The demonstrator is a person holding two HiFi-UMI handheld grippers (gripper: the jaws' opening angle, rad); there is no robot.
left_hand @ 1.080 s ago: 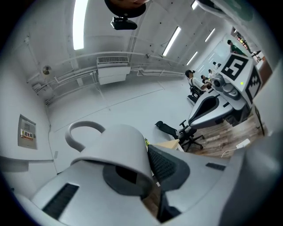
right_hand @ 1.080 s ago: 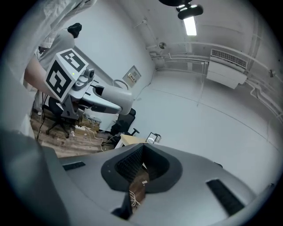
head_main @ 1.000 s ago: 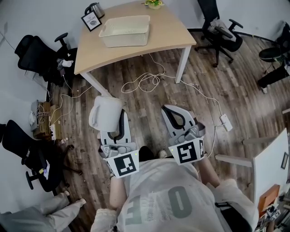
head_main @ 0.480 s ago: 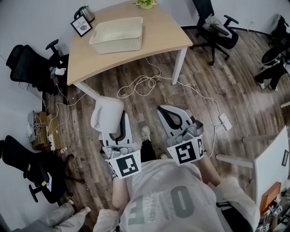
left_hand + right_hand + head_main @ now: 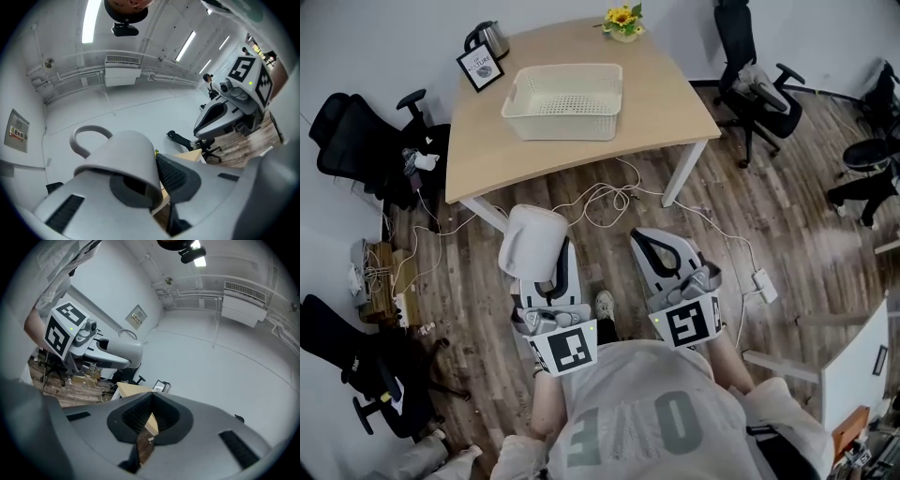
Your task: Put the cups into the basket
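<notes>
A white cup (image 5: 528, 240) with a loop handle is clamped in my left gripper (image 5: 551, 257), held low in front of the person above the wooden floor. In the left gripper view the cup (image 5: 123, 161) lies mouth-down across the jaws, its handle (image 5: 87, 136) pointing left. My right gripper (image 5: 651, 236) is beside it, shut and empty; its pads (image 5: 140, 414) meet in the right gripper view. The cream basket (image 5: 565, 89) stands on the wooden table (image 5: 666, 94) well ahead of both grippers. What is inside the basket cannot be made out.
On the table's far side stand a framed card (image 5: 480, 67), a kettle (image 5: 490, 37) and a pot of yellow flowers (image 5: 624, 21). White cables (image 5: 602, 194) lie on the floor under the table's near edge. Office chairs (image 5: 356, 141) stand left and right (image 5: 759, 80).
The table and basket sit lower and nearer in the head view, so the person has come closer. Both grippers keep their pose, the cup still in the left one.
</notes>
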